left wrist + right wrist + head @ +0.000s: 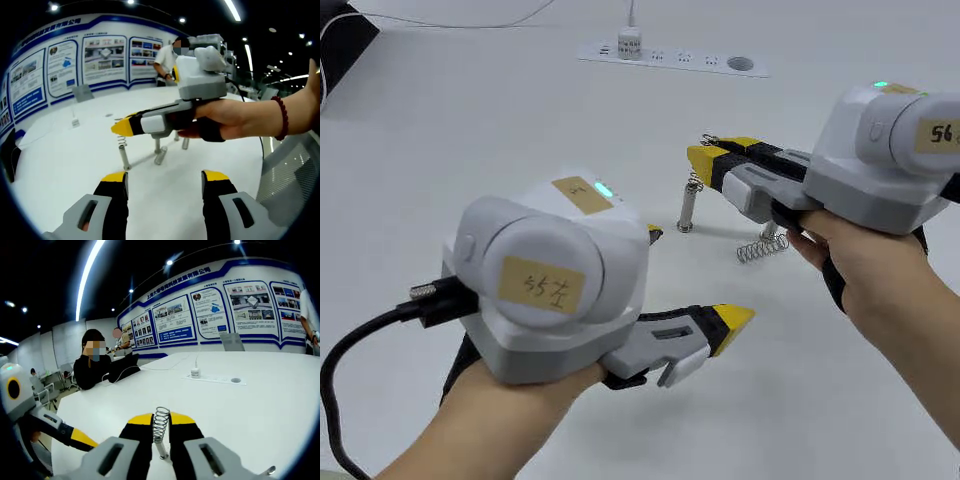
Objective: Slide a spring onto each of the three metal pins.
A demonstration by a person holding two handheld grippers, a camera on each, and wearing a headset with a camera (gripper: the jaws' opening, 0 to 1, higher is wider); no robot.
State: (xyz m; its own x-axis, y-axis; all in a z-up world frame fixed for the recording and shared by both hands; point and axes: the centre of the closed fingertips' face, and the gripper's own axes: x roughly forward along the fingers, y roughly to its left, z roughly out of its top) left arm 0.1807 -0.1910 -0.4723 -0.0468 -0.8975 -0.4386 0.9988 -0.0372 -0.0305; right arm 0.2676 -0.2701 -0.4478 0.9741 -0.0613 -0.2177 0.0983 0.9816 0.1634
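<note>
my left gripper (694, 276) hangs open and empty over the tabletop's (470, 120) near side. further in, mid-tabletop, the right gripper (715, 152) is clamped on a spring (160, 427) just capping a pin (687, 210); if i tilt, it could jam or topple the pin.

Table (470, 130) bare at left; upright pin (688, 208), loose spring (763, 247) (lying flat) obstruct centre.
</note>
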